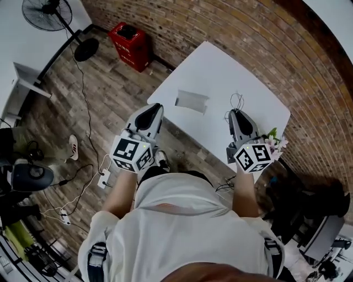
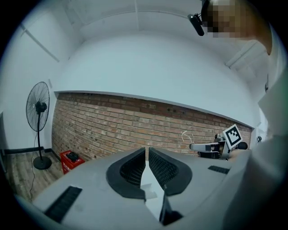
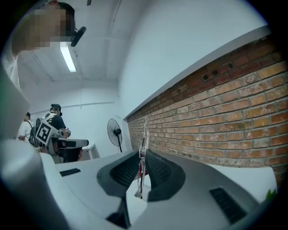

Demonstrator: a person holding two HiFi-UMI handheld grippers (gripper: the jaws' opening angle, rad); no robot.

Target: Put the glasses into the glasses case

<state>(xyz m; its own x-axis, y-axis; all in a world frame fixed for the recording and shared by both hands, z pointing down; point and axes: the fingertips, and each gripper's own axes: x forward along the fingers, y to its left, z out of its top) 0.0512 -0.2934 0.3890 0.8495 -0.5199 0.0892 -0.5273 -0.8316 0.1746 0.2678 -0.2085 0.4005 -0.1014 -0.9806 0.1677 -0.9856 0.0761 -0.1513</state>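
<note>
The glasses case (image 1: 191, 101), a flat grey rectangle, lies on the white table (image 1: 220, 71) near its front edge. My right gripper (image 1: 237, 112) hangs over the table's right part, shut on thin wire-framed glasses (image 1: 236, 102). In the right gripper view the glasses (image 3: 143, 134) stand on edge, pinched between the ribbed pads of that gripper (image 3: 144, 155). My left gripper (image 1: 156, 106) is at the table's near-left edge, left of the case. In its own view this gripper (image 2: 146, 149) has its jaws together with nothing in them.
A red crate (image 1: 129, 37) stands on the wooden floor by the brick wall (image 1: 220, 27), and a standing fan (image 1: 49, 14) is further left. Cables and a power strip (image 1: 103, 177) lie on the floor. Flowers (image 1: 274, 140) sit at the table's right corner.
</note>
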